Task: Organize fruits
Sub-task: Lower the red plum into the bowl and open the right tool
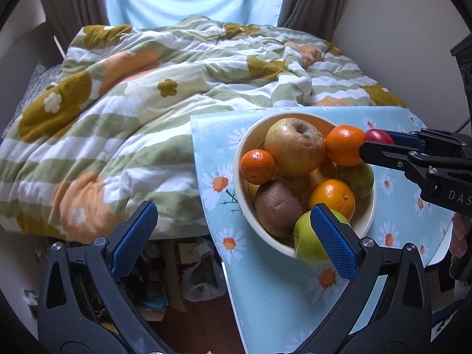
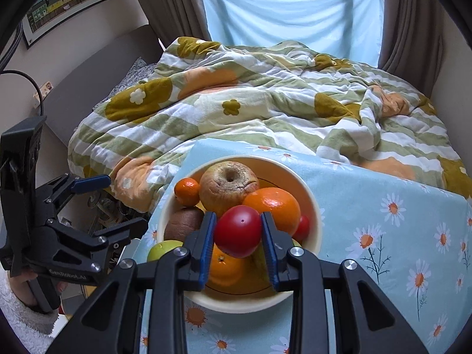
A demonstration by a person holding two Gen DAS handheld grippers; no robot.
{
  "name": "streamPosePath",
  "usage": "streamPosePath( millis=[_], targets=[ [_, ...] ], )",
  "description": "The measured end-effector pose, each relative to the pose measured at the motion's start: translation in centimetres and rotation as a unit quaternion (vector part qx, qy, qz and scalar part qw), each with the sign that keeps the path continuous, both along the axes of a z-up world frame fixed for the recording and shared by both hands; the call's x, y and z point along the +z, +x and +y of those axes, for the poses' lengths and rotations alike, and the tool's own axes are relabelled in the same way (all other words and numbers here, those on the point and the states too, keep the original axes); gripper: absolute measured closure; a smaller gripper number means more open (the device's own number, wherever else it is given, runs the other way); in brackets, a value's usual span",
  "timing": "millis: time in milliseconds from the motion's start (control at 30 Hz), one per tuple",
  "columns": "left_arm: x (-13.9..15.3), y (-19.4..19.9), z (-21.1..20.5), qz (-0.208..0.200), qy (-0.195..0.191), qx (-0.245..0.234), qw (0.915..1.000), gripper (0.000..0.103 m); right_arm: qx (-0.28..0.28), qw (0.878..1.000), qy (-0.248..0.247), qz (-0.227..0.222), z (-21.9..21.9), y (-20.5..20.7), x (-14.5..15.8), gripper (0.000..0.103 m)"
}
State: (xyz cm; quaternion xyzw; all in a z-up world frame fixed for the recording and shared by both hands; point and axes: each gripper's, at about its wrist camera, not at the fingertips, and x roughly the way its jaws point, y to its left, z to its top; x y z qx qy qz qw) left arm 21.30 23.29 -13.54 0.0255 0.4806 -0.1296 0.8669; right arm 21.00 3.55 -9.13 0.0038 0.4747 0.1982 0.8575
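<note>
A cream bowl (image 1: 240, 153) (image 2: 312, 206) on a daisy tablecloth holds a wrinkled apple (image 1: 295, 146) (image 2: 228, 187), oranges (image 1: 345, 144) (image 2: 273, 206), a small mandarin (image 1: 257, 166) (image 2: 186, 191), a kiwi (image 1: 277, 206) (image 2: 183, 224) and a green apple (image 1: 309, 240) (image 2: 163, 249). My right gripper (image 2: 238, 233) (image 1: 371, 141) is shut on a red fruit (image 2: 238, 231) (image 1: 379, 136) and holds it above the bowl. A second red fruit (image 2: 302, 227) lies in the bowl. My left gripper (image 1: 233, 236) is open and empty at the bowl's near left, its right finger over the green apple.
The blue tablecloth (image 1: 277, 295) (image 2: 383, 236) covers a small table beside a bed with a flowered quilt (image 1: 132, 103) (image 2: 265, 103). Clutter (image 1: 183, 280) lies on the floor below the table's left edge. Curtains and a window stand behind.
</note>
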Motion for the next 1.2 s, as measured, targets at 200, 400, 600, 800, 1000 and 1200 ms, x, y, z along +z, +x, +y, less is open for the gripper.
streamPosePath(
  millis=[200,400,600,800,1000,1200],
  targets=[
    [-0.3,-1.2,1.6,0.004,-0.001,0.027,0.9996,0.0,0.031,0.999,0.006,0.008,2.2,0.7,-1.1,0.075],
    [-1.0,-2.0,2.9,0.013,0.002,0.047,0.9988,0.0,0.04,0.999,0.005,0.015,3.2,1.1,-2.3,0.075],
    [-1.4,-2.4,3.3,0.019,0.001,0.052,0.9985,0.0,0.041,0.999,-0.017,0.015,3.8,1.0,-2.7,0.068],
    [-1.4,-3.0,3.3,0.022,0.004,0.056,0.9982,0.0,0.041,0.999,-0.006,-0.011,3.8,0.1,-1.7,0.006],
    [-0.3,-4.1,3.0,0.013,0.007,0.064,0.9978,0.0,0.032,0.999,0.003,-0.021,3.1,-0.6,-0.6,0.006],
    [2.7,-5.3,1.2,-0.018,0.01,0.065,0.9977,0.0,0.016,0.999,0.008,-0.047,1.0,-2.0,2.1,0.006]
  ],
)
